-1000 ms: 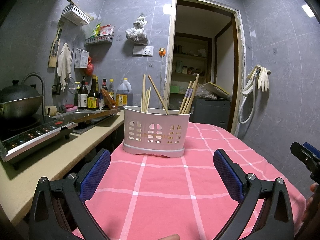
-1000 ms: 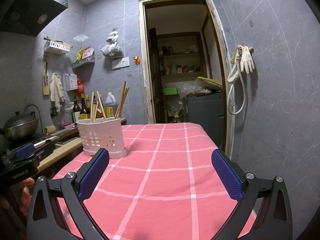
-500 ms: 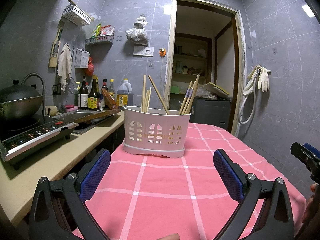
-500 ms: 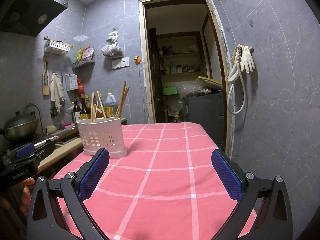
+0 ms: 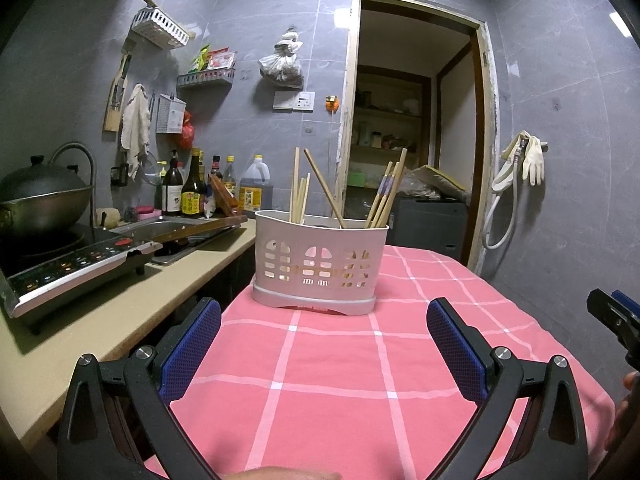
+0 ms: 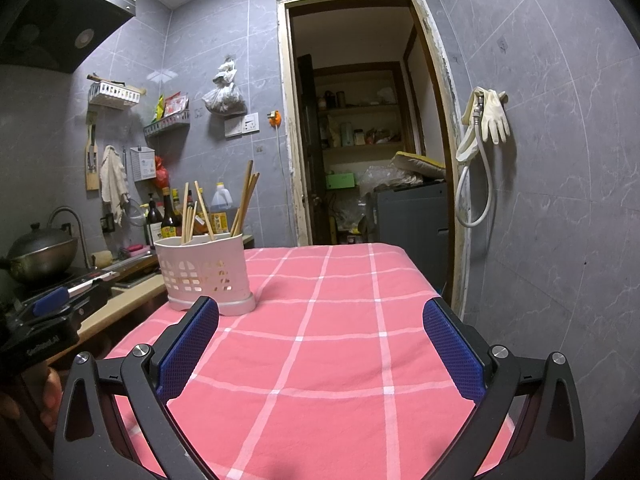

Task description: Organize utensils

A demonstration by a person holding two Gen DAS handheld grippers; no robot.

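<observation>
- A white slotted holder (image 5: 318, 266) stands on the pink checked tablecloth (image 5: 340, 380), at the centre of the left wrist view and at centre left of the right wrist view (image 6: 205, 274).
- Wooden chopsticks (image 5: 316, 192) stick up from it in separate clumps, leaning left and right.
- Left gripper (image 5: 323, 344): lower frame, jaws spread wide, blue pads (image 5: 190, 354) bare, holding nothing, short of the holder.
- Right gripper (image 6: 321, 350): lower frame, equally wide apart and empty, over bare cloth to the right of the holder.
- A counter (image 5: 100, 320) with a cooktop (image 5: 76, 270) and wok (image 5: 38, 202) fills the left edge.
- Bottles (image 5: 188, 192) line the wall at centre left.
- A doorway (image 6: 360, 152) opens at upper centre.
</observation>
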